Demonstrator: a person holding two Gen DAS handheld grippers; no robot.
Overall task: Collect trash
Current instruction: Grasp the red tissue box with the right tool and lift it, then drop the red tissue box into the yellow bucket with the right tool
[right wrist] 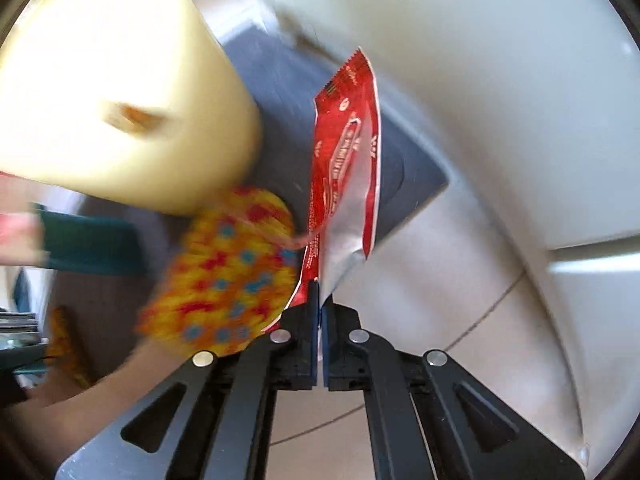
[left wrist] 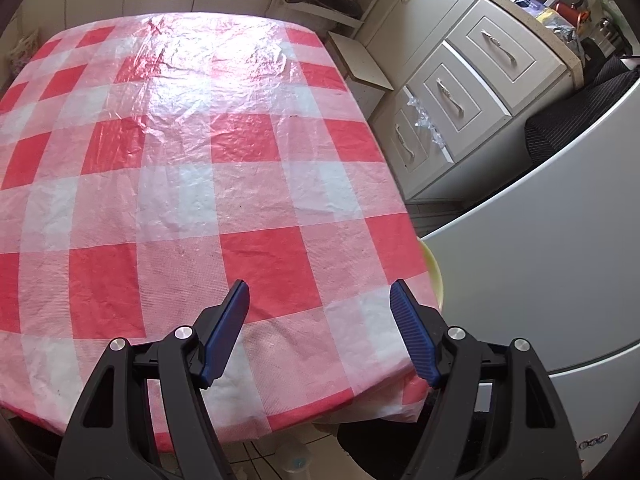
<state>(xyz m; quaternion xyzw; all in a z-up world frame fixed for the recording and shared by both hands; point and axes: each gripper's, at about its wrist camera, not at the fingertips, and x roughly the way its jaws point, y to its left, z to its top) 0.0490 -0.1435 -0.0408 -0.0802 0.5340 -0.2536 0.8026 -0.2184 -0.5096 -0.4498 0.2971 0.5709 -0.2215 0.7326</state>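
In the right wrist view my right gripper (right wrist: pixel 320 292) is shut on a torn red and silver snack wrapper (right wrist: pixel 346 152), which stands up from the pads. A pale yellow bin (right wrist: pixel 120 92) is to the upper left of the wrapper, blurred, seen from outside. In the left wrist view my left gripper (left wrist: pixel 320 292) is open and empty, hovering over the near right part of a table with a red and white checked plastic cloth (left wrist: pixel 180 140). The yellow bin's rim (left wrist: pixel 434 276) peeks out past the table's right edge.
A white fridge (left wrist: pixel 540 260) stands right of the table; it fills the right of the right wrist view (right wrist: pixel 500 100). White kitchen drawers (left wrist: pixel 460 92) are behind it. A grey mat (right wrist: pixel 404 172) lies on the tiled floor. A foot in a yellow patterned slipper (right wrist: pixel 228 276) is near the bin.
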